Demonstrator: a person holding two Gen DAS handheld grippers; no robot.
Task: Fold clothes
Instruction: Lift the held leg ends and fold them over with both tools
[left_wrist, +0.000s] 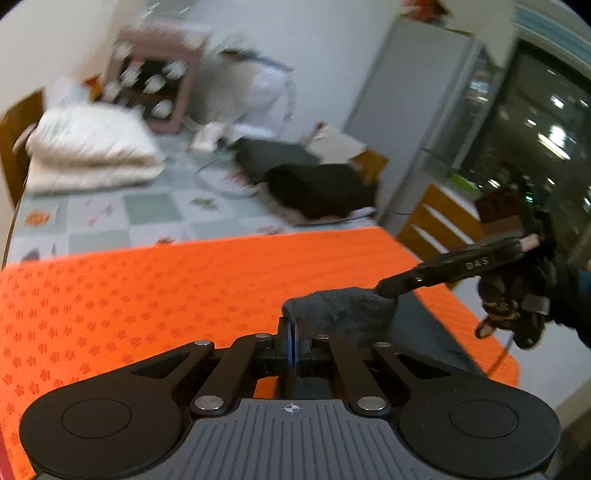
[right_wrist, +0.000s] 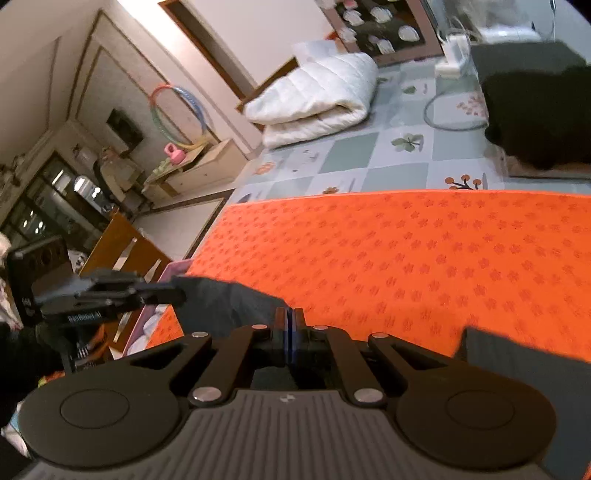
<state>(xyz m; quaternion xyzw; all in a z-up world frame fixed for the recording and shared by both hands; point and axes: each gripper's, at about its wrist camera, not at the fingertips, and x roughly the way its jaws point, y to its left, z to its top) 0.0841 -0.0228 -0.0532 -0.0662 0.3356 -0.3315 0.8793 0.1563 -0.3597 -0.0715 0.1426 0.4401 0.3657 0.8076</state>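
Note:
A dark grey garment (left_wrist: 340, 310) is lifted off the orange flower-patterned mat (left_wrist: 147, 288). My left gripper (left_wrist: 294, 326) is shut on one edge of it. In the left wrist view my right gripper (left_wrist: 384, 290), held by a gloved hand (left_wrist: 517, 310), comes in from the right and pinches the same raised fold. The right wrist view shows my right gripper (right_wrist: 289, 318) shut on the grey garment (right_wrist: 229, 302), with my left gripper (right_wrist: 177, 295) gripping it from the left. More grey cloth (right_wrist: 517, 358) lies at the lower right on the mat (right_wrist: 406, 258).
Beyond the mat, on a checked sheet (left_wrist: 147, 210), are a folded white quilt (left_wrist: 92, 147) and a pile of black clothes (left_wrist: 317, 188). A wooden chair (right_wrist: 122, 251) and the floor lie off the mat's left edge in the right wrist view.

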